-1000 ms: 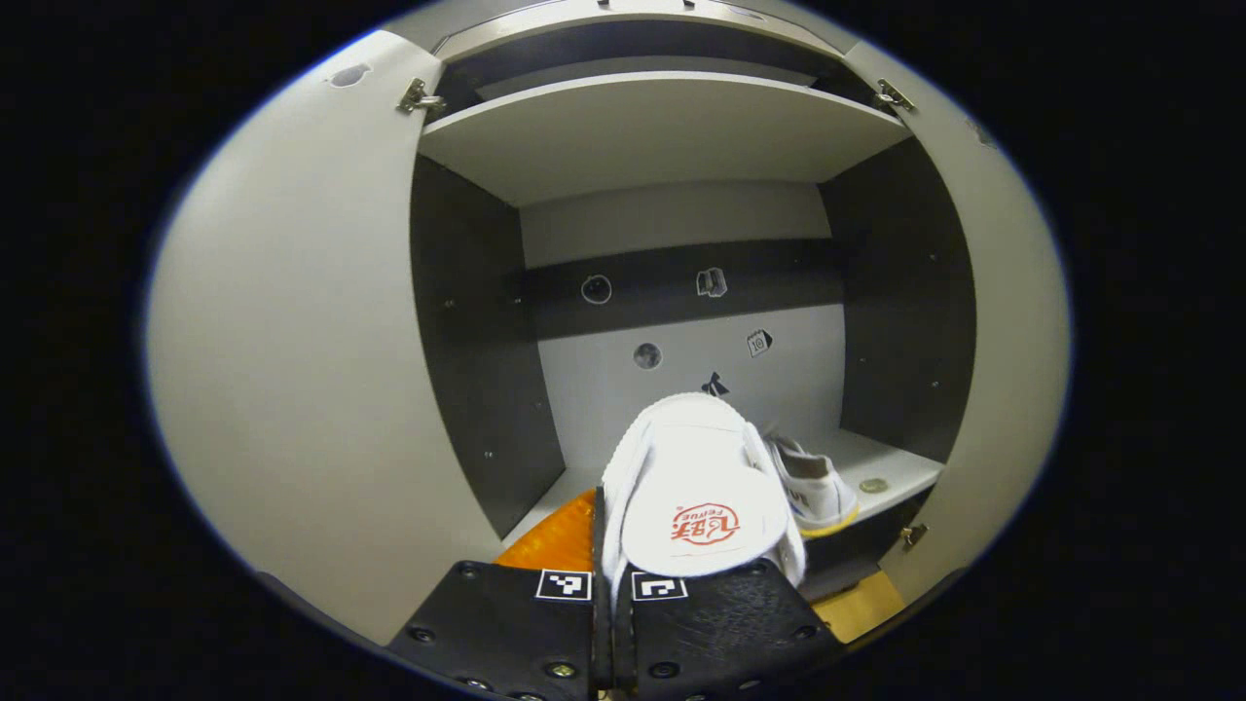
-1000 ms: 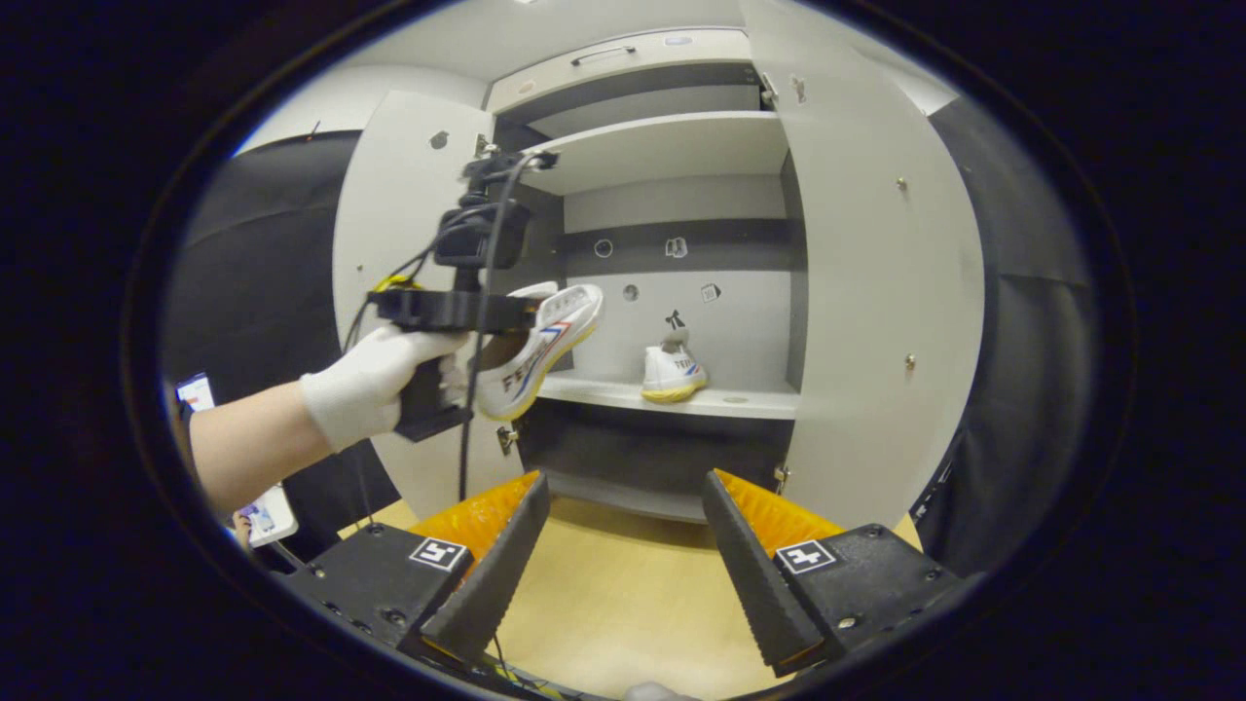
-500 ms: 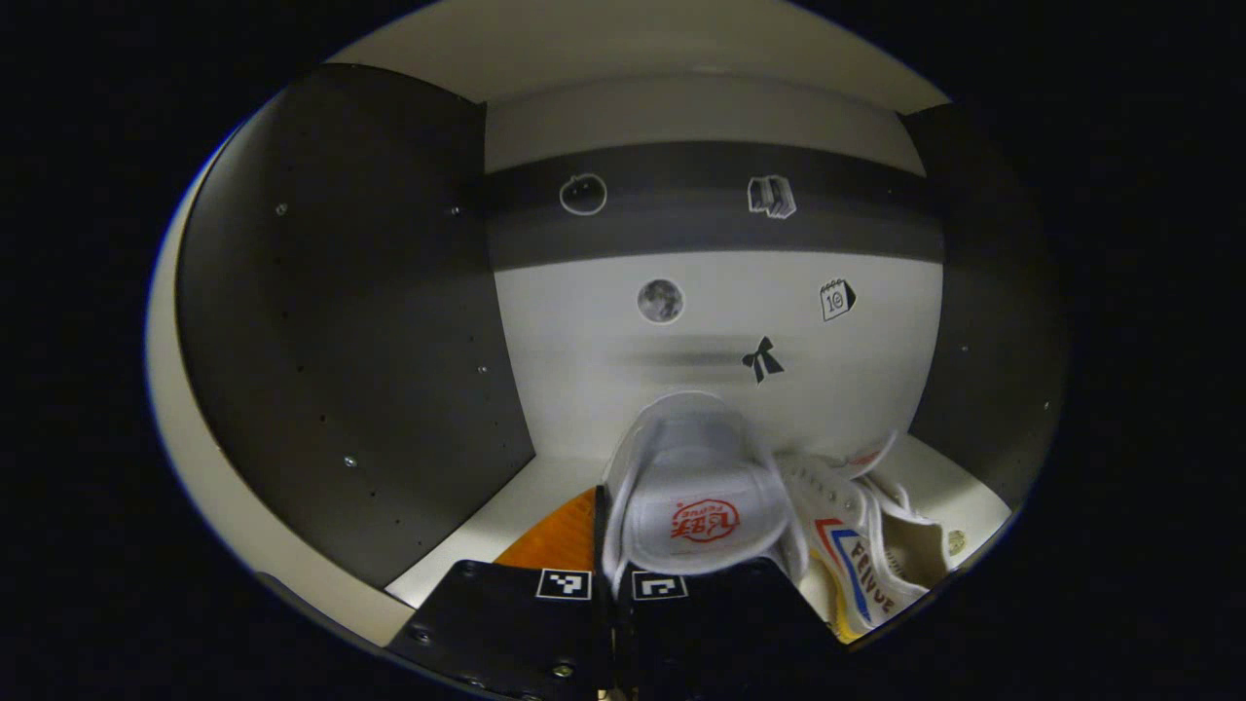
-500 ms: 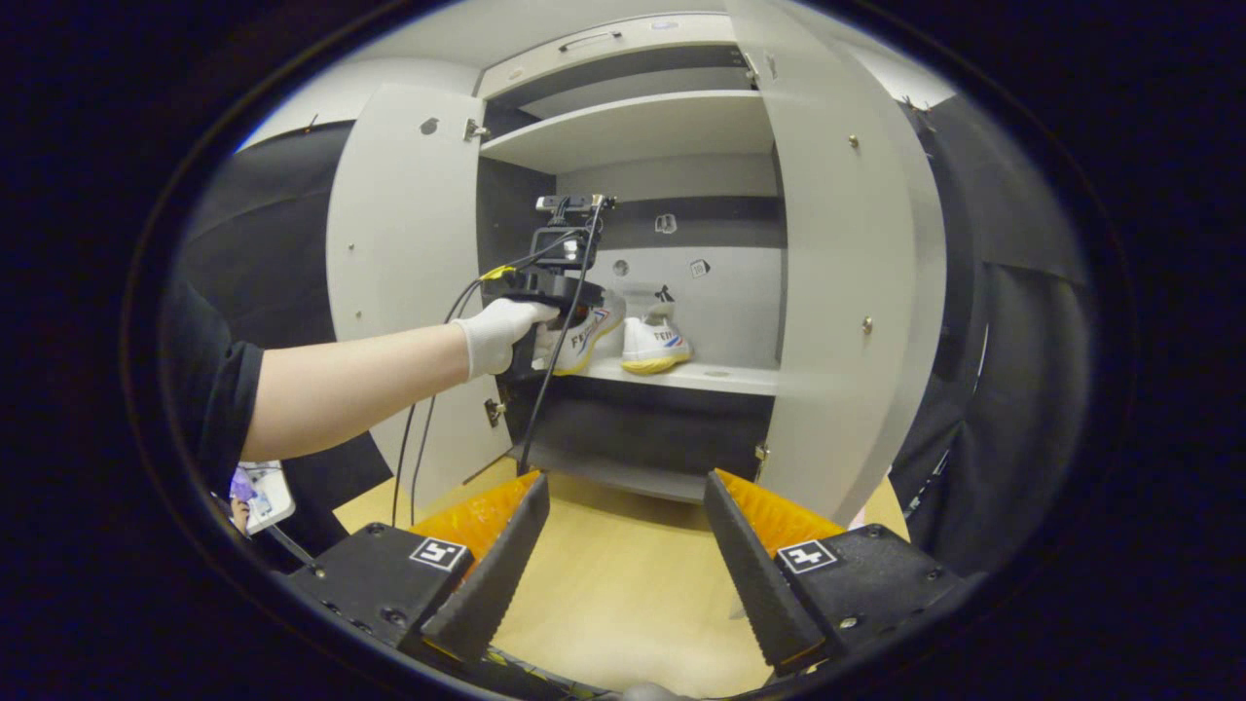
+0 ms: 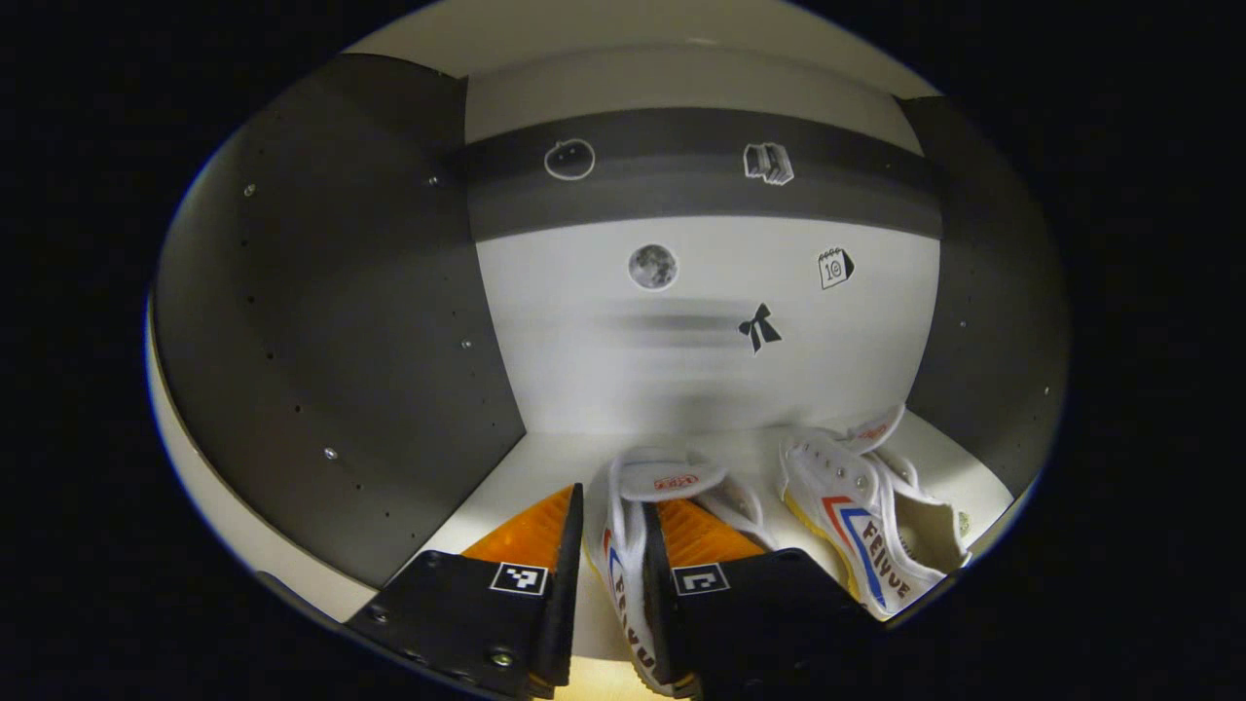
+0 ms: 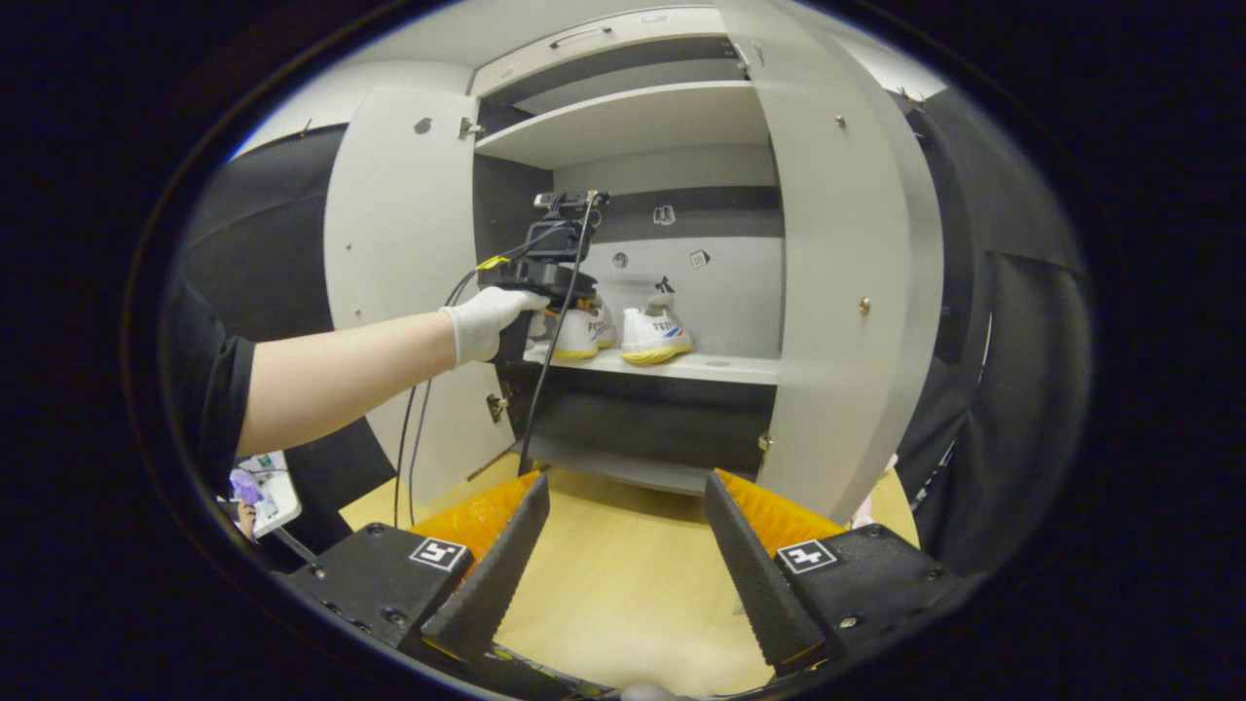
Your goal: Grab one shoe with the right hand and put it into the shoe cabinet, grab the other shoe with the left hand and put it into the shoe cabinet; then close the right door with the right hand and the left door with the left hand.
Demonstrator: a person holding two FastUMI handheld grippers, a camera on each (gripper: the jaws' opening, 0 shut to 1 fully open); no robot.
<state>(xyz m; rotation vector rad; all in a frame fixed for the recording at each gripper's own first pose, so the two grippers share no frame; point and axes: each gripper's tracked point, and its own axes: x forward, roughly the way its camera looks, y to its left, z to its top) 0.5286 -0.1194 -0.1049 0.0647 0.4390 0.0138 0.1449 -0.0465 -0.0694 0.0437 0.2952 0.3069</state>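
Left gripper (image 5: 611, 574), seen in the left gripper view, has its two ribbed wedge fingers set around the side wall of a white canvas low-top shoe with red and blue stripes (image 5: 623, 545), one finger inside the opening and one outside; the jaws look slightly parted, and whether both faces press the canvas cannot be told. That shoe sits on the pale smooth shelf board (image 5: 545, 458) inside the grey shoe cabinet (image 6: 633, 117), its heel end cut off at the bottom edge. Just beside it on the right stands the second white canvas shoe with a yellow rubber sole edge (image 5: 871, 521), metal eyelets along its lacing and a loose tongue; its side carries dark lettering, partly cut off and too distorted to read with certainty. The cabinet's back panel shows small stickers (image 5: 652, 266), and the dark side walls carry rows of tiny drilled holes. In the right gripper view the right gripper (image 6: 623, 545) hangs spread wide with nothing between its fingers, above a light wooden floor (image 6: 623, 584). Farther off, a white-gloved hand (image 6: 484, 319) holds the left gripper at the shelf, partly hiding the first shoe. Both flat matte doors stand open: the left door (image 6: 399, 243) and the right door (image 6: 847, 292).
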